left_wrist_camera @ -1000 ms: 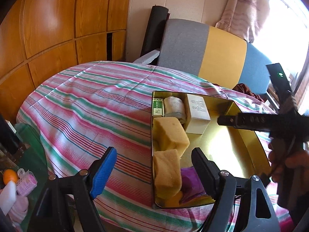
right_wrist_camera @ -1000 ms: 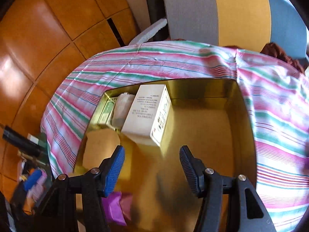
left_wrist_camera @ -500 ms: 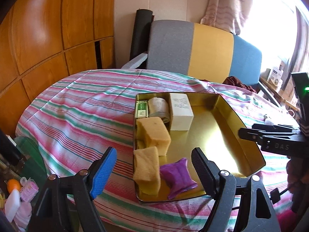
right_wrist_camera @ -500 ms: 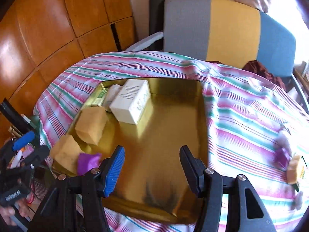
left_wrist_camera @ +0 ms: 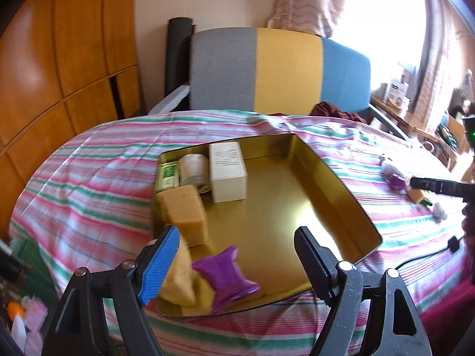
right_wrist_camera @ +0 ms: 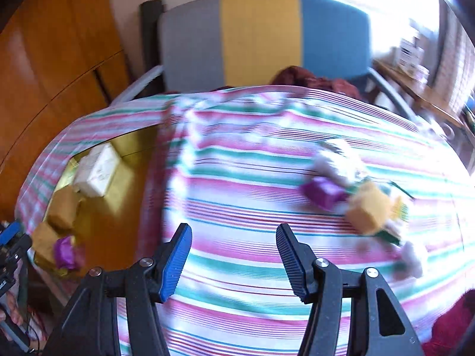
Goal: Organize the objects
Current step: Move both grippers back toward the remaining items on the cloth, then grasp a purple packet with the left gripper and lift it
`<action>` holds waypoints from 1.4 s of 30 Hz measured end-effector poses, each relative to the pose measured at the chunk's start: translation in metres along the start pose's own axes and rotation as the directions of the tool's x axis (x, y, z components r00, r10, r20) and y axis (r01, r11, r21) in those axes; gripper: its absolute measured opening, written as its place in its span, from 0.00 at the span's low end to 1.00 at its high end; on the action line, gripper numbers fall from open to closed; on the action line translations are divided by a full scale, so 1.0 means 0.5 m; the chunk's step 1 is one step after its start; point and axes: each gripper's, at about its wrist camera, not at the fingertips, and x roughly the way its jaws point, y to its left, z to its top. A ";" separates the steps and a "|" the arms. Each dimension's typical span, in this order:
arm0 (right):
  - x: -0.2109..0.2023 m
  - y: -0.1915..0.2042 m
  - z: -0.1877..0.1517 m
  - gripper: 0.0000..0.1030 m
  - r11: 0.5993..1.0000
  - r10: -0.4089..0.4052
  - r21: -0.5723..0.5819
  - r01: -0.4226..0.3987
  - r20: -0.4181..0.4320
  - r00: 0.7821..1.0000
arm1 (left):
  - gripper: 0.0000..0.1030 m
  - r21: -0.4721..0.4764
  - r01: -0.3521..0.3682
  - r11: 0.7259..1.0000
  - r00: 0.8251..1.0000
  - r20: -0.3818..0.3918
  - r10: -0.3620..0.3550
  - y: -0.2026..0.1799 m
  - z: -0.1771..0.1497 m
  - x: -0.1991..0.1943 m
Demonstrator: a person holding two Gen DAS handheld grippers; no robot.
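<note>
On the striped worktop: a gold tray [left_wrist_camera: 335,178] is lying with its long axis running from the near-left edge toward the far right, serving, I judge, as the collecting place.
Tray contents: a white box [left_wrist_camera: 228,170], a roll of pale wrap [left_wrist_camera: 194,167] and a green packet [left_wrist_camera: 168,175] are sitting side by side along the far-left wall, each pointing lengthwise into the tray; two yellow sponges [left_wrist_camera: 185,218] and a purple pouch [left_wrist_camera: 225,273] are filling the near-left corner, the pouch leaning on the nearer sponge.
Packing logic: everything is hugging the left wall, apparently leaving the bare right half open for more.
Loose pile: well apart to the right of the tray, a purple block [right_wrist_camera: 323,191], a yellow block [right_wrist_camera: 368,210] and some whitish fluffy bits [right_wrist_camera: 338,160] are bunching together on the cloth; the view is blurred, so their exact shapes are unclear.
Left tool [left_wrist_camera: 237,259]: hovering over the tray's near edge, fingers spread, gripping nothing.
Right tool [right_wrist_camera: 234,258]: facing bare cloth with the pile to its far right, fingers spread and carrying nothing; likely heading for that pile.
</note>
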 end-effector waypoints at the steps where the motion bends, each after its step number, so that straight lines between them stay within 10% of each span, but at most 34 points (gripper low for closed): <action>1: -0.006 -0.032 0.002 0.58 0.999 -0.028 0.035 0.027 0.007 1.000 | 0.78 0.014 0.012 1.000 1.000 0.000 -0.012 -0.011 0.005 0.003; 10: -0.051 -0.342 -0.041 0.58 0.850 -0.254 0.489 0.195 0.056 0.965 | 0.78 0.124 0.106 0.987 0.994 -0.017 -0.105 -0.124 0.046 0.035; 15: -0.040 -0.410 -0.086 0.58 0.759 -0.204 0.638 0.129 0.045 0.978 | 0.78 0.181 0.176 0.968 0.984 -0.040 -0.172 -0.208 0.070 0.051; 42: -0.017 -0.438 -0.112 0.58 0.692 -0.062 0.721 0.002 0.056 0.996 | 0.75 0.358 0.423 0.832 0.899 -0.282 -0.336 -0.628 0.174 0.328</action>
